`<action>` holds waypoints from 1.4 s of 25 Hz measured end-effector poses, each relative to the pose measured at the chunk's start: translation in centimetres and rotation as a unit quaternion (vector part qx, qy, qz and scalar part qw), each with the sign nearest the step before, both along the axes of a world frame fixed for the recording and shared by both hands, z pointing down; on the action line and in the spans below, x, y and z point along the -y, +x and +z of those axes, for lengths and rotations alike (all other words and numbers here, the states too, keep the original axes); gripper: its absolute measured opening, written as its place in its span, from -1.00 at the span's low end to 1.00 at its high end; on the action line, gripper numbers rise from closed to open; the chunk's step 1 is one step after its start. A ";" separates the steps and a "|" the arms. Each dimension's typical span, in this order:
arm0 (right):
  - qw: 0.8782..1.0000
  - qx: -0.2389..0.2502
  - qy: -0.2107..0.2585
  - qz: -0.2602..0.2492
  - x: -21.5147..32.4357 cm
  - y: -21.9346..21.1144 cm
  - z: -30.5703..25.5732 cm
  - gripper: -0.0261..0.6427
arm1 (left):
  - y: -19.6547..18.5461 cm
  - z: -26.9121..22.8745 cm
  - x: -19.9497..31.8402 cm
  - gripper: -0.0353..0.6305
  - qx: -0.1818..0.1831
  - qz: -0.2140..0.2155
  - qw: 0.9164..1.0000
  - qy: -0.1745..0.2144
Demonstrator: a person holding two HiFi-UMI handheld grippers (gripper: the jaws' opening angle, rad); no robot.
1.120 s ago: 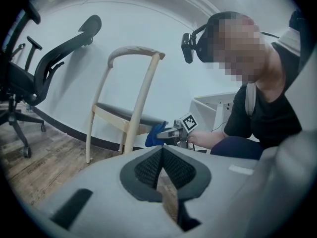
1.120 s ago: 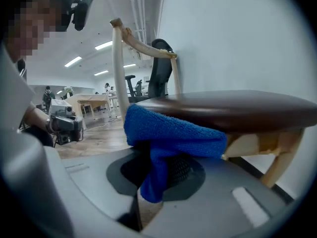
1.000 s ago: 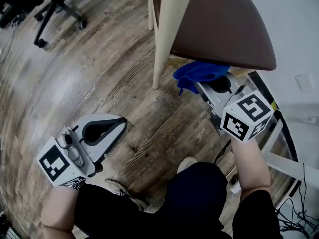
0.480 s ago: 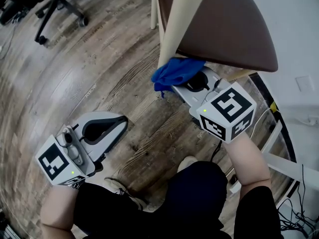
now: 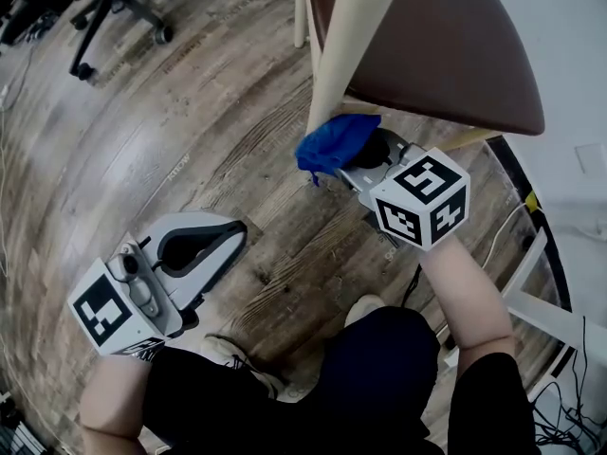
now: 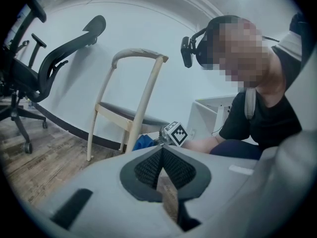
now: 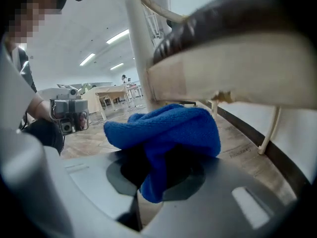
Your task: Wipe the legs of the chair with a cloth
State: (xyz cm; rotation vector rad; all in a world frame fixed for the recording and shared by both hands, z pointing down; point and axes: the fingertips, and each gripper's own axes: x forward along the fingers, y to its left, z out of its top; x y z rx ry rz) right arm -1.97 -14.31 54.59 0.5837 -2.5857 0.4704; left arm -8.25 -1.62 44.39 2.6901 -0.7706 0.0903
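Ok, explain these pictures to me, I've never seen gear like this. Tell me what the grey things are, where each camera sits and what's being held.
No robot here: a person holds a grey gripper in each hand; the marker cubes are part of them. One camera sits on the person's head and looks down; the other two ride on the grippers and look along their fingers. The right gripper is shut on a blue cloth, held right by a pale chair leg; whether it touches is unclear. The left gripper hangs low over the wood floor, fingers together, nothing between them. A black office chair stands farther off.
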 end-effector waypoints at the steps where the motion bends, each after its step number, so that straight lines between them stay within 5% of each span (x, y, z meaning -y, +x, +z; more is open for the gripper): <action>1: 1.000 0.001 -0.010 0.002 0.2 0.0 0.8 -0.73 | -0.1 0.1 0.1 -0.90 0.000 -0.001 1.000 -0.002; 9: 0.996 -0.026 -0.083 0.014 0.7 0.1 11.3 -0.73 | -0.9 1.1 0.1 -0.90 0.003 -0.011 1.000 -0.020; 19: 0.978 -0.119 -0.168 0.032 0.9 -0.1 26.9 -0.73 | -1.8 0.7 0.2 -0.90 0.001 -0.031 0.999 -0.025; 29: 0.976 -0.097 -0.191 0.043 0.9 -0.3 27.8 -0.72 | -2.7 1.4 -0.4 -0.90 0.013 -0.033 0.999 -0.034; 35: 0.980 -0.100 -0.167 0.043 0.8 -0.4 26.2 -0.72 | -2.4 1.2 -0.7 -0.90 0.019 -0.029 0.999 -0.029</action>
